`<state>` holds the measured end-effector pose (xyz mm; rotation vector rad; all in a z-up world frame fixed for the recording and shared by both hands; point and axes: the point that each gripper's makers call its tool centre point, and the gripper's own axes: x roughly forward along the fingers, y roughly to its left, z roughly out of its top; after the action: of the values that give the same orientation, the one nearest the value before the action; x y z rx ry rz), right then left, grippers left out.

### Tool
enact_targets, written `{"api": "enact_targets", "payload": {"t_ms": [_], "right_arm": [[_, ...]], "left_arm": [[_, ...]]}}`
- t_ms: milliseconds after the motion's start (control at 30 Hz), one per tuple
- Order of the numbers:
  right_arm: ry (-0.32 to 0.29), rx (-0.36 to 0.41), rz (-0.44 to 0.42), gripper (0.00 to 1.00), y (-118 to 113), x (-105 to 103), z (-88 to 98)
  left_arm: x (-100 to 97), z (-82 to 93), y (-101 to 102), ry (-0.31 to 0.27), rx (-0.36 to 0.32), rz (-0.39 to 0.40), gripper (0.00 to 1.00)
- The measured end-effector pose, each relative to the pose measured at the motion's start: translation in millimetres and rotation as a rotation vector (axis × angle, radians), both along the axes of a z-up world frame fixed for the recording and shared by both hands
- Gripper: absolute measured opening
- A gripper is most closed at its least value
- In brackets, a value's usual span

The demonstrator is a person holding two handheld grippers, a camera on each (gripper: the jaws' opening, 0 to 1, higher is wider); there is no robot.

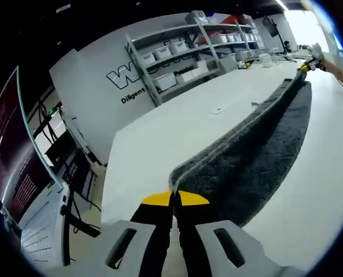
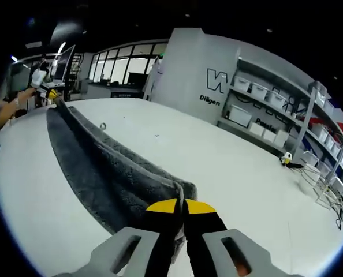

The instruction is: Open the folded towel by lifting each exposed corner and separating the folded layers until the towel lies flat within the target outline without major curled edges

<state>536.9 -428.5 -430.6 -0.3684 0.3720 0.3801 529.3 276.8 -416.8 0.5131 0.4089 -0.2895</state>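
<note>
Both the left tongs (image 1: 174, 199) and right tongs (image 2: 181, 206) are clamped on opposite towel (image 1: 258, 144) corners, stretching it across the counter (image 1: 171, 133) toward one o'clock. Unfolding is underway; next, lay it flat.

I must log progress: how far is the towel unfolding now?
Done: each gripper has a corner. The left gripper and the right gripper are shut on opposite ends of the grey towel. In hand: it is stretched between them over the white table, still doubled lengthwise. Left: separating the layers and laying it flat.
</note>
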Motion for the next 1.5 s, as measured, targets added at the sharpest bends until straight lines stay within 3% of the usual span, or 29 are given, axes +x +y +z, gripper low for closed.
{"api": "enact_targets", "payload": {"t_ms": [467,700,1267,1500], "right_arm": [[0.078,-0.064,0.029,0.0,3,-15,-27.6],[0.059,-0.042,0.033,0.0,1,-21,-19.5],[-0.011,-0.021,0.044,0.0,2,-54,14.6],[-0.001,0.035,0.045,0.0,0,-69,12.7]], "left_arm": [[-15.6,-19.6,-1,0.031,0.008,-0.016,0.02],[-25.3,-21.5,-1,0.03,-0.013,-0.021,0.02],[-57.5,6.4,-5,-0.046,-0.041,-0.041,0.02],[-75.3,4.5,-4,-0.031,-0.041,-0.053,0.02]]}}
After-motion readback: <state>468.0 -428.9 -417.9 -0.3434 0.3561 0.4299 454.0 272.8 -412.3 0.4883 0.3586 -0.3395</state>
